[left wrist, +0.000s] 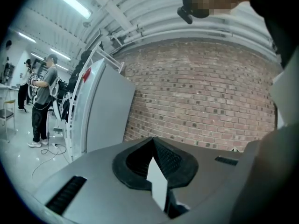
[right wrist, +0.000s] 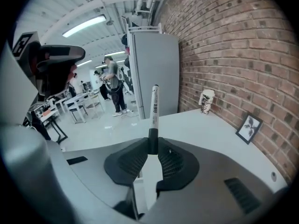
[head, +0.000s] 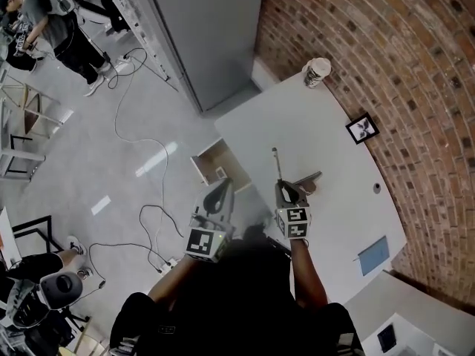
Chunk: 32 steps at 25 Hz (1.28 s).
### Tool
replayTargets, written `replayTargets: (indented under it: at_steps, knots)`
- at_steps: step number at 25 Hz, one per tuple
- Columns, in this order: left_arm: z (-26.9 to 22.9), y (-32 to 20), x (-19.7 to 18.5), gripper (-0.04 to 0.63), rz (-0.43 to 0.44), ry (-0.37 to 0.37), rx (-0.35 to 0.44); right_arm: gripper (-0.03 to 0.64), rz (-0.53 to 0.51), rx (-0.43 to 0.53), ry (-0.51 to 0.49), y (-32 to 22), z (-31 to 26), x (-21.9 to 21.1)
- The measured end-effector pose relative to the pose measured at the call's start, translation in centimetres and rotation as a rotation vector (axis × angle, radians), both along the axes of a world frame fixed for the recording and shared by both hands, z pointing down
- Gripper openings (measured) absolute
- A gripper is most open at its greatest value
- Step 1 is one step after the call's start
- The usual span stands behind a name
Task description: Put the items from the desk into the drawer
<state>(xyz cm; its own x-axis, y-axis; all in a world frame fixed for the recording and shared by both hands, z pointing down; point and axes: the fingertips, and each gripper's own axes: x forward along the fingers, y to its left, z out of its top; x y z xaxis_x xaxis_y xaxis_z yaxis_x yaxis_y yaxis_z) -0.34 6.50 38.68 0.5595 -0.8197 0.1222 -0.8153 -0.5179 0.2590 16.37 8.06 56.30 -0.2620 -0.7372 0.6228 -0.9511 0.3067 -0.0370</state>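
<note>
My right gripper (head: 283, 189) is shut on a white marker pen (head: 276, 163) with a dark cap end, held above the white desk (head: 312, 124). In the right gripper view the pen (right wrist: 153, 110) sticks straight out from between the pads of the right gripper (right wrist: 152, 146), clamped at its dark end. My left gripper (head: 221, 191) hangs over the desk's left edge, close to the open drawer (head: 210, 162) with its wooden inside. In the left gripper view the left gripper (left wrist: 153, 143) has its jaw tips together with nothing between them, facing the brick wall.
A paper cup (head: 316, 72) stands at the desk's far end and a small black picture frame (head: 362, 128) by the brick wall. A blue booklet (head: 373, 255) lies at the near right. A tall grey cabinet (head: 208, 28) stands beyond the drawer. Cables cross the floor (head: 141, 147).
</note>
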Motion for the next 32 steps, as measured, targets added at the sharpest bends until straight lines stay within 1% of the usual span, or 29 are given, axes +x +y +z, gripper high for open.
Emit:
replayTargets:
  at_steps: [5,9,12,15,18,21,26,32]
  knots:
    - [0.4,-0.6,-6.7,0.002,-0.031,0.011,-0.006,0.060,-0.033,0.015,0.009,-0.9,-0.6,-6.4]
    - [0.7,-1.4,-11.7,0.002,-0.039,0.015,-0.006,0.060,-0.061,0.007,0.020,-1.7,-0.2,-11.3]
    - [1.2,-1.6,-14.4,0.003,-0.026,0.016,-0.015,0.061,-0.067,0.003,0.026,-1.9,0.0,-13.7]
    - [2.0,-2.0,-16.3,0.002,-0.010,0.014,-0.030,0.060,-0.086,-0.015,0.043,-2.1,0.6,-15.7]
    - [3.0,-2.3,-17.2,0.002,-0.014,0.014,-0.045,0.061,-0.117,-0.043,0.057,-2.5,2.0,-17.1]
    - [3.8,-2.9,-17.1,0.002,-0.019,0.010,-0.058,0.060,-0.143,-0.089,0.056,-3.1,4.6,-17.7]
    - [5.4,-4.7,-16.6,0.003,-0.054,-0.015,-0.069,0.060,-0.169,-0.195,0.022,-4.1,10.4,-18.3]
    - [9.0,-7.0,-15.7,0.002,-0.092,-0.023,-0.121,0.060,-0.198,-0.321,0.023,-4.3,18.3,-18.9]
